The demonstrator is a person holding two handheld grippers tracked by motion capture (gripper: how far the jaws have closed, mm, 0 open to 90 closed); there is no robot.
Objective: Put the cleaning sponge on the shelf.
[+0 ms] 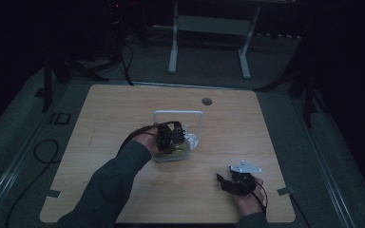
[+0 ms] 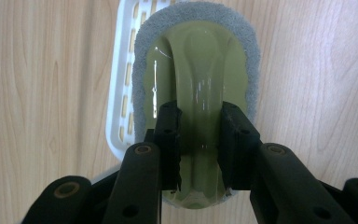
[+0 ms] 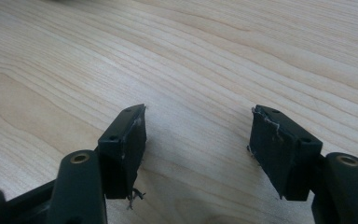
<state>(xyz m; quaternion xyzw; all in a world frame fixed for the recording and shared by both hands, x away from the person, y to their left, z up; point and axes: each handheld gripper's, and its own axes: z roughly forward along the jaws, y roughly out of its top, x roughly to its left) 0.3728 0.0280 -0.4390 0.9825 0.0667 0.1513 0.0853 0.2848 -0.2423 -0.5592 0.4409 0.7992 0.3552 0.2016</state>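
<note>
- My left gripper [image 2: 199,140] has its two black jaws clenched on the raised central handle of a pale green plastic scrubbing brush with a grey fuzzy rim [image 2: 196,70], one pad pressing each flank of that handle.
- My right gripper [image 3: 198,135] stands released: its jaws are spread wide with bare wood between them and nothing touching the pads.
- In the left gripper view the brush lies under my jaws, its grey rim curving round the end away from me, and its glossy green top catches streaks of light.
- A white slotted plastic tray [image 2: 121,93] sits just beside the brush, touching its one long edge; whether the brush rests partly in the tray or hangs above it I cannot tell.
- In the high view my left gripper [image 1: 169,135] is on the brush [image 1: 173,152] near the middle of the light wooden table [image 1: 123,109], and a white looped wire frame [image 1: 178,114] rises just behind the brush.
- My right gripper [image 1: 225,183] lies well apart from the brush, toward the near right corner of the table, with its grey three-cornered plate [image 1: 245,167] on top.
- A small round hole [image 1: 206,101] in the table lies beyond the brush, past the wire frame.
</note>
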